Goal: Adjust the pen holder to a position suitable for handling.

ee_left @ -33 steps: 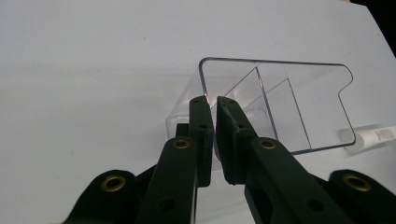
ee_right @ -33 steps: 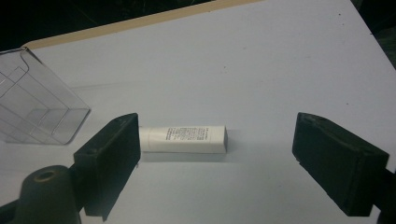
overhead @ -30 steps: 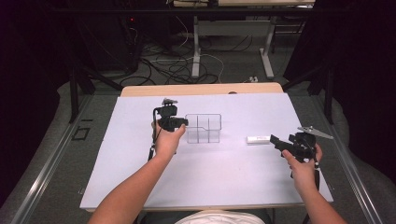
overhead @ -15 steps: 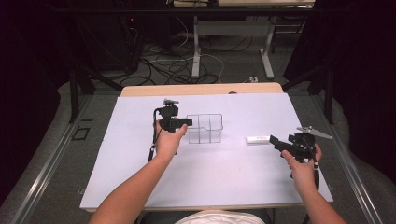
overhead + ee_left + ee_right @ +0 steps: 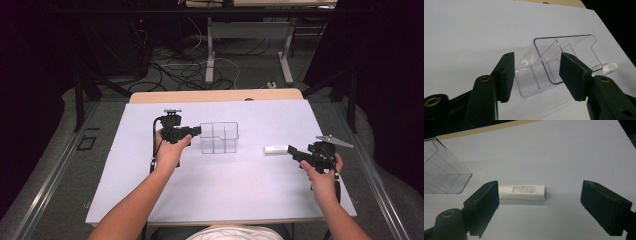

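Since the earlier frames, little on the table has shifted: the left gripper point(image 5: 192, 131) sits at the near left wall of the clear organiser point(image 5: 219, 137) as before, but its jaws have just been opening, and the right gripper point(image 5: 294, 152) has held its place.

From the high view, the clear organiser stands upright near the middle of the white table point(image 5: 240, 195), with the left gripper just beside its left wall, held level by the left hand point(image 5: 169, 152). A white tube point(image 5: 276, 148) lies flat on the table to the right of the organiser, well apart from it. The right gripper points toward the tube from the right, just short of it, held by the right hand point(image 5: 322, 172).

Seen from the left gripper view, the two black jaws stand apart, with the organiser's point(image 5: 554, 62) near wall and corner between them; neither pad presses on the plastic. Its inner dividers show through the wall.

Through the right gripper view, the jaws are spread wide and grip nothing. The white tube point(image 5: 522, 192) lies crosswise beyond them, nearer the left jaw, its printed side up. One corner of the organiser point(image 5: 444, 176) shows at the upper left.
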